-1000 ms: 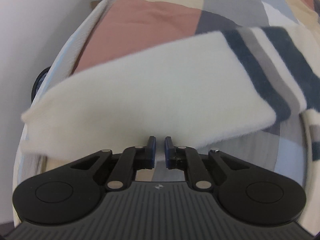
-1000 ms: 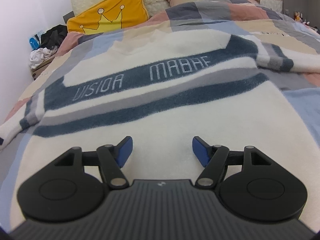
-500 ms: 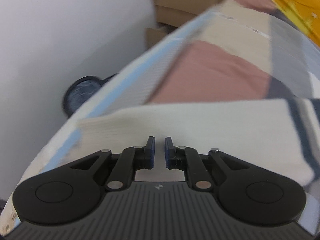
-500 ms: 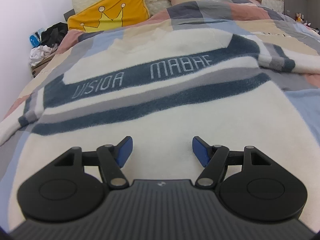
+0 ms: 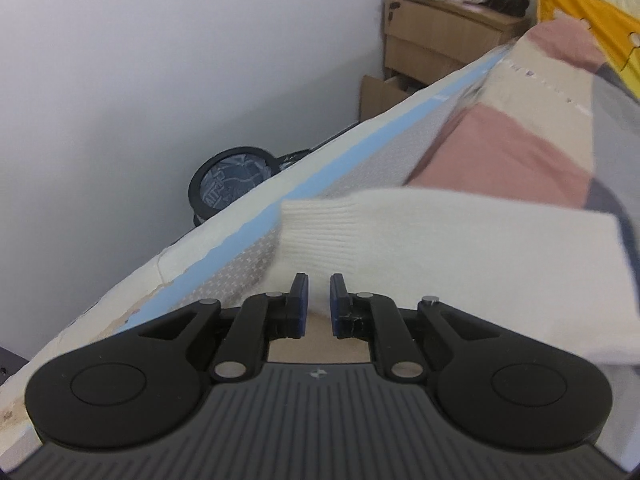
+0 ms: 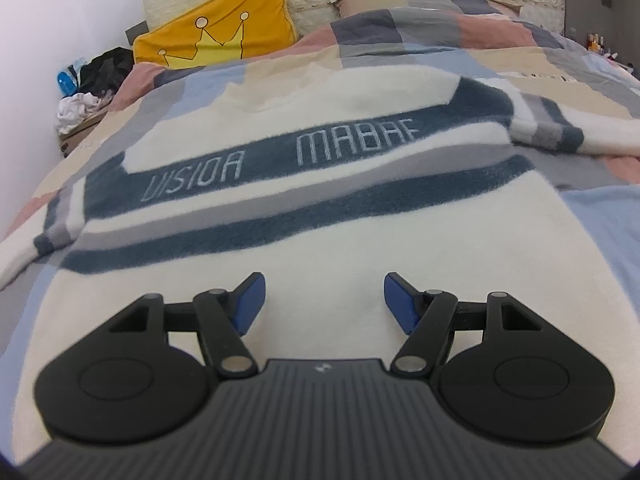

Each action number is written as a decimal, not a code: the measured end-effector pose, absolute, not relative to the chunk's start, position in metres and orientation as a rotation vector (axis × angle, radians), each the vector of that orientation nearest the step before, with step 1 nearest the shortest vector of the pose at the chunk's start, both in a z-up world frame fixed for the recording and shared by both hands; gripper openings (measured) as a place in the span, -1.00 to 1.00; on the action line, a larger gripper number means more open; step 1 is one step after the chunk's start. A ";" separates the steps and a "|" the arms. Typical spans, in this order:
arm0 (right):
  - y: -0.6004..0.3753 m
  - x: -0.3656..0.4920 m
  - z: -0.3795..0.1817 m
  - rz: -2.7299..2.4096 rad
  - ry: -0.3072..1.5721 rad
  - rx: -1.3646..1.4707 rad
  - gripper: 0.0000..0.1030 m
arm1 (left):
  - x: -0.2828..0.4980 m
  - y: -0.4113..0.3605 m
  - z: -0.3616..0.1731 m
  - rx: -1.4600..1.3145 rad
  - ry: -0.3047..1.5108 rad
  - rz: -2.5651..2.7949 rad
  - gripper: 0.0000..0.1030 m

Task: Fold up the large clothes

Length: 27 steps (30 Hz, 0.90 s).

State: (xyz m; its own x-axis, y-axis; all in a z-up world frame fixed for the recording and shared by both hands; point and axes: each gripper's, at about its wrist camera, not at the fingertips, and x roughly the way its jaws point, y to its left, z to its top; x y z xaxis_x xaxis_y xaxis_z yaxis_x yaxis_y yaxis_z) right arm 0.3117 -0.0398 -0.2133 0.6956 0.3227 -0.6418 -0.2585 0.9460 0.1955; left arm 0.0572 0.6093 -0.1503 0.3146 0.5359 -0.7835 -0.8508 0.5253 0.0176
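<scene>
A cream sweater [image 6: 320, 240] with dark blue and grey stripes and pale lettering lies flat on the bed. Its left sleeve [image 5: 440, 248] runs across the left wrist view and ends in a ribbed cuff [image 5: 320, 232] near the bed's edge. My left gripper [image 5: 318, 292] is shut on the sleeve's near edge, close to the cuff, with cream fabric between the blue pads. My right gripper [image 6: 324, 292] stands open just over the sweater's lower body, nothing between its fingers. The other sleeve [image 6: 560, 132] lies out to the right.
The patchwork duvet [image 6: 440, 20] covers the bed, with a yellow crown pillow [image 6: 224, 32] at its head. Beyond the bed's left edge [image 5: 240, 232] are a white wall, a round black object [image 5: 228, 188] on the floor and a wooden nightstand [image 5: 440, 40] piled with clothes.
The left gripper has swung and rolled toward the bed's wall side with the sleeve still in its jaws; the ribbed cuff now shows. The right gripper has not moved.
</scene>
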 end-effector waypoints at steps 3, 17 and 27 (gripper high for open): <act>-0.037 0.311 -0.214 0.344 0.741 0.084 0.32 | 0.052 0.587 -0.129 -0.470 0.790 0.912 -0.74; -0.049 0.295 -0.205 0.392 0.715 0.102 0.32 | 0.060 0.382 -0.109 -0.560 0.981 0.573 -0.08; -0.076 0.281 -0.203 0.428 0.736 0.184 0.32 | 0.071 0.256 -0.133 -0.671 1.074 0.439 -0.04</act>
State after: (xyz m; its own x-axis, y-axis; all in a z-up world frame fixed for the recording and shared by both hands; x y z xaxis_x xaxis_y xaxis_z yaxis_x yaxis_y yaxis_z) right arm 0.2809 -0.0758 -0.2029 0.6600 0.4397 -0.6091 -0.3124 0.8980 0.3098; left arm 0.0706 0.2556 -0.1333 0.4217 0.0095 -0.9067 -0.6287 0.7236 -0.2848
